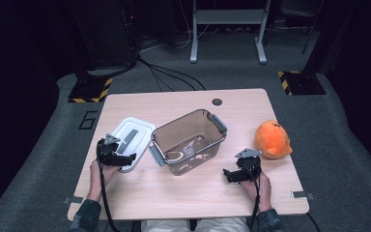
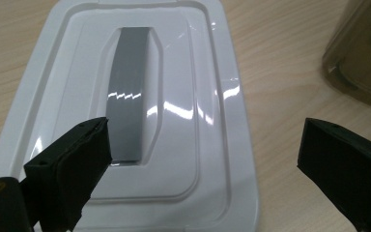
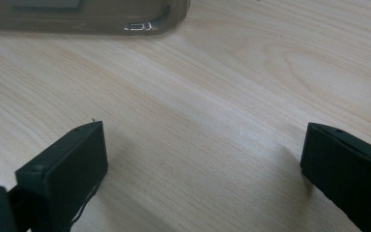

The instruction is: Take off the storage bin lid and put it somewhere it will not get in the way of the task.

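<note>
Left gripper view: lid [image 2: 125, 96] cut off, bin [image 2: 362, 58] partly.

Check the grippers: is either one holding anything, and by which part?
Nothing is held. The left gripper hangs open over the white lid, near its grey handle. The right gripper is open over bare table.

High view overhead, facing forward; tool views close, sharing table [image 1: 183, 193].

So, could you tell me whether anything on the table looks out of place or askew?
Only mildly: the white lid lies flat on the table, off the brown container, which sits skewed to the table's edges. Nothing looks spilled or damaged.
</note>
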The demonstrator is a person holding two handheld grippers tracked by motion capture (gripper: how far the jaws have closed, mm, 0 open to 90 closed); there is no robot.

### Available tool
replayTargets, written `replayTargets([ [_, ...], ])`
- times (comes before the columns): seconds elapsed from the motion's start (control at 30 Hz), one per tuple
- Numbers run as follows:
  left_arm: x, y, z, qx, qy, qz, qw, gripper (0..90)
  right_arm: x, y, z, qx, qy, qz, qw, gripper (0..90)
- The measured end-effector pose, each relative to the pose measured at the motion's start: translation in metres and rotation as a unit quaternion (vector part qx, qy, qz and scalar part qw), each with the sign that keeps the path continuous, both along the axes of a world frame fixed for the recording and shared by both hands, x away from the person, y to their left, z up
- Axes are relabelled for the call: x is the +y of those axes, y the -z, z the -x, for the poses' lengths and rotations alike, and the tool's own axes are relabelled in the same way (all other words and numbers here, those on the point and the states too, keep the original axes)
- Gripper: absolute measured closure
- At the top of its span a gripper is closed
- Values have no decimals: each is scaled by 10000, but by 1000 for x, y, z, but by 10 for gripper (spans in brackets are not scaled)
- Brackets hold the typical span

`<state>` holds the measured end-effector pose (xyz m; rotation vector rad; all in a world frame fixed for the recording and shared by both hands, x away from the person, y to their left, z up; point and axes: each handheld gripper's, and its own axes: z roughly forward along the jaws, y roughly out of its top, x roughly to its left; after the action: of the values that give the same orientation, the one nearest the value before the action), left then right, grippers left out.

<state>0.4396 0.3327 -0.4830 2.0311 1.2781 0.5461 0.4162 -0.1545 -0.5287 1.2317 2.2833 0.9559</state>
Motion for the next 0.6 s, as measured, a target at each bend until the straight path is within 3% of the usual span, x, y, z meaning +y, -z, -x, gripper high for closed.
replayTargets([
  [0.6, -36, 19, 44, -192, 391, -185, 9989, 31, 1, 0, -1, -3, 65, -43, 10000, 11],
])
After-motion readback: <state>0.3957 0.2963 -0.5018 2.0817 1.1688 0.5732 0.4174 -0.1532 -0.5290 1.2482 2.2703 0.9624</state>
